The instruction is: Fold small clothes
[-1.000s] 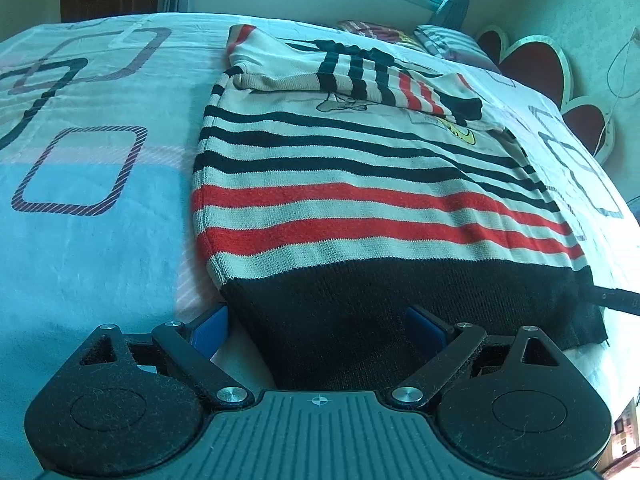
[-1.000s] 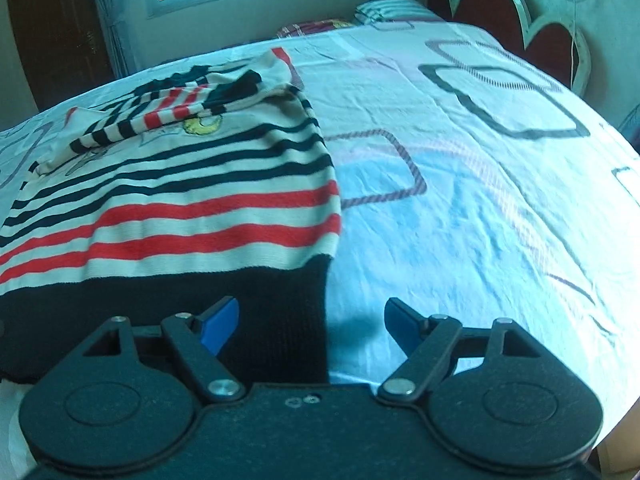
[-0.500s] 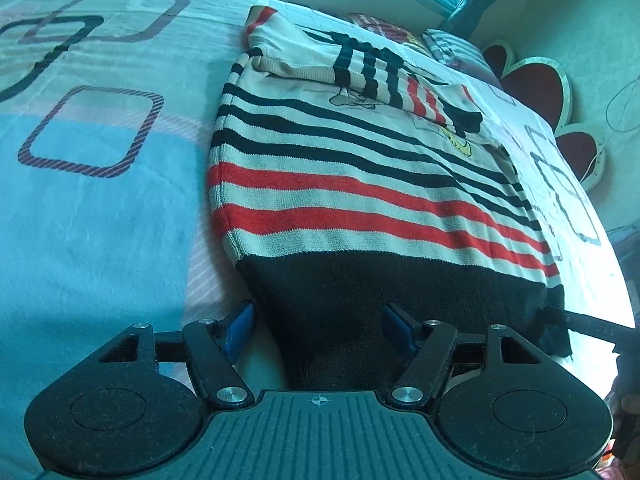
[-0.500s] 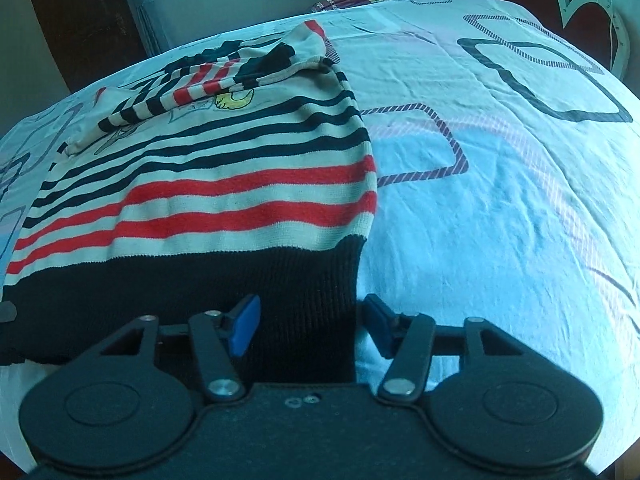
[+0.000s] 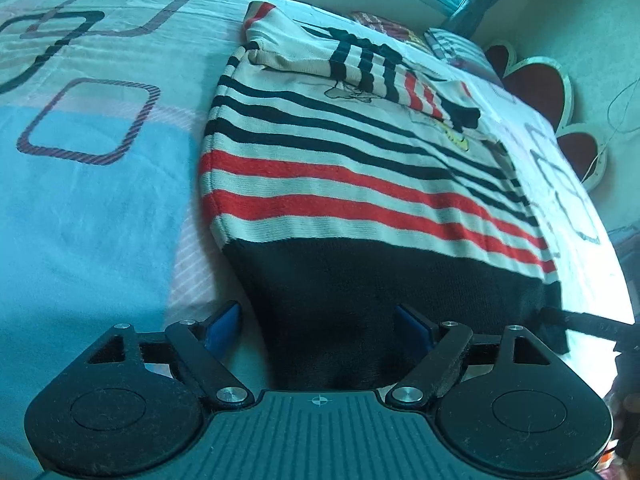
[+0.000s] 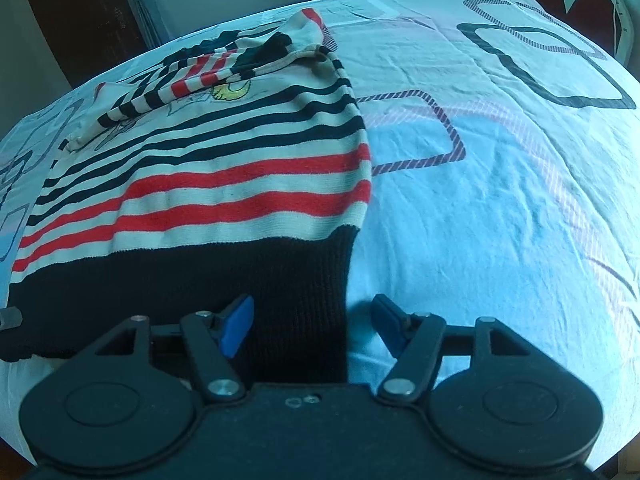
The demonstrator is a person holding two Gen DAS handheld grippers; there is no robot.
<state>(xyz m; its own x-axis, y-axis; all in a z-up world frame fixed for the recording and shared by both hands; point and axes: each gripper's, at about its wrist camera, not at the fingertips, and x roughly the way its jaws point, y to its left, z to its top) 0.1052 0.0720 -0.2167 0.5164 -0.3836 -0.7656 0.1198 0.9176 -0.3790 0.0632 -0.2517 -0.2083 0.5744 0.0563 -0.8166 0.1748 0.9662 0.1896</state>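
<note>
A small knit sweater (image 5: 360,184) with cream, black and red stripes and a black hem lies flat on the bed, its sleeves folded across the chest. It also shows in the right wrist view (image 6: 224,184). My left gripper (image 5: 320,324) is open, its blue pads either side of the hem's left corner. My right gripper (image 6: 312,324) is open, its pads either side of the hem's right corner. The right gripper's finger (image 5: 580,322) shows at the far hem corner in the left wrist view.
The bed sheet (image 6: 500,168) is light blue and white with dark square outlines. Pillows (image 5: 460,46) and a red scalloped headboard (image 5: 532,80) lie at the far end. A window is behind.
Both grippers have moved in and down over the black hem, and their jaws have narrowed around its corners. The sweater has not shifted.
</note>
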